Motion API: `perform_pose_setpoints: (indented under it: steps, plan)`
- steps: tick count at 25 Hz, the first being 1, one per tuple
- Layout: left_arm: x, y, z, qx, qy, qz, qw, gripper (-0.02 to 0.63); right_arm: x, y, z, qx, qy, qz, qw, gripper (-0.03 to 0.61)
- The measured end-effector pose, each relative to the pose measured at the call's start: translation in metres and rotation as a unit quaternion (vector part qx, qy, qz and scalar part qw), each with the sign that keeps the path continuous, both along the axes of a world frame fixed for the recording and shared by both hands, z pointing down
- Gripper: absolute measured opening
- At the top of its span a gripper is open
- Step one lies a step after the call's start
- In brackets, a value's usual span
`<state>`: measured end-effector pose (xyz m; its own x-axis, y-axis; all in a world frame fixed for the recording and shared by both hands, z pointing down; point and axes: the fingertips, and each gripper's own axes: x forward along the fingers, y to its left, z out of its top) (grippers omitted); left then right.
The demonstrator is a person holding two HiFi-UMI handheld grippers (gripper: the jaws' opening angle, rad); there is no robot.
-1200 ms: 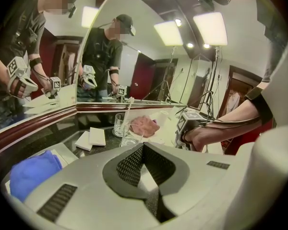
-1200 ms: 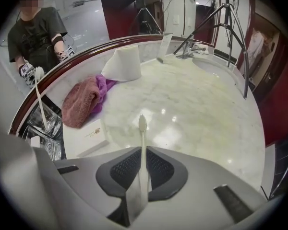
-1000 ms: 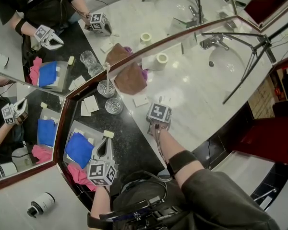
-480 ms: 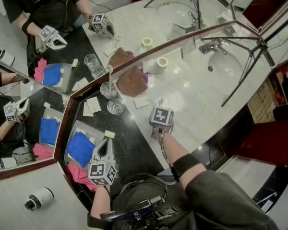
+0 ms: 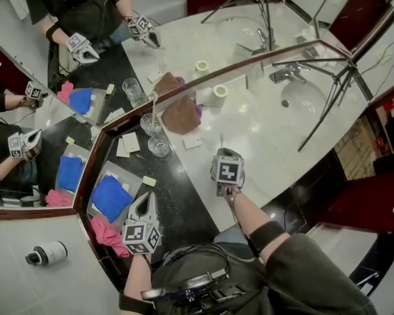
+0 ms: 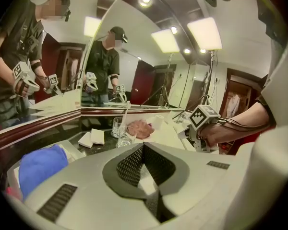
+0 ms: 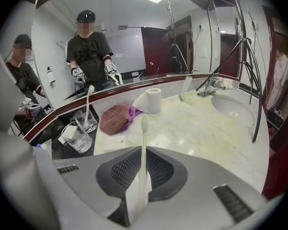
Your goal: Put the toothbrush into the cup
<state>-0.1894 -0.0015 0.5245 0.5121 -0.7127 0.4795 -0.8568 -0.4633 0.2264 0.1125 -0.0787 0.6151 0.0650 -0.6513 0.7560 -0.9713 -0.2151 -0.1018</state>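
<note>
Right gripper (image 7: 143, 159): jaws clamped on handle of toothbrush (image 7: 144, 128), bristle end pointing away, above pale counter (image 7: 197, 128). Low grip on handle likely meant to leave length free for dropping into cup.
2 glass cups by mirror: nearer empty cup (image 7: 79, 137) probable target; farther cup (image 7: 88, 121) already holding 1 brush.
Toothbrush well apart from both, not yet in.
Left gripper (image 6: 144, 152): jaws together, nothing between, held near blue cloth (image 6: 41, 164), probably to stay clear of carrying path.
</note>
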Motion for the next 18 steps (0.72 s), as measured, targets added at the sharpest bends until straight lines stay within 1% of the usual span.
perform_pose_setpoints:
  steps: [3, 5, 8, 10, 14, 18]
  plan:
    - [0.005, 0.007, -0.003, 0.007, 0.001, 0.001, 1.0000, 0.002, -0.005, 0.010, -0.016, 0.043, -0.019, -0.031, 0.998, 0.049]
    - [0.006, 0.011, -0.005, 0.011, 0.001, 0.002, 0.9999, 0.002, -0.011, 0.015, -0.030, 0.089, -0.026, -0.063, 0.994, 0.049]
    - [0.008, 0.014, -0.008, 0.016, 0.001, 0.003, 0.9999, 0.002, -0.019, 0.026, -0.059, 0.160, -0.021, -0.115, 0.980, 0.051]
    - [0.009, 0.016, -0.009, 0.017, 0.004, 0.000, 0.9999, 0.002, -0.022, 0.033, -0.075, 0.193, -0.015, -0.141, 0.971, 0.051]
    - [0.011, 0.020, -0.012, 0.018, 0.008, -0.011, 0.9998, 0.002, -0.023, 0.046, -0.092, 0.224, -0.016, -0.181, 0.958, 0.051]
    - [0.011, 0.021, -0.017, 0.022, 0.010, -0.022, 0.9995, 0.002, -0.024, 0.050, -0.095, 0.234, -0.019, -0.204, 0.951, 0.051]
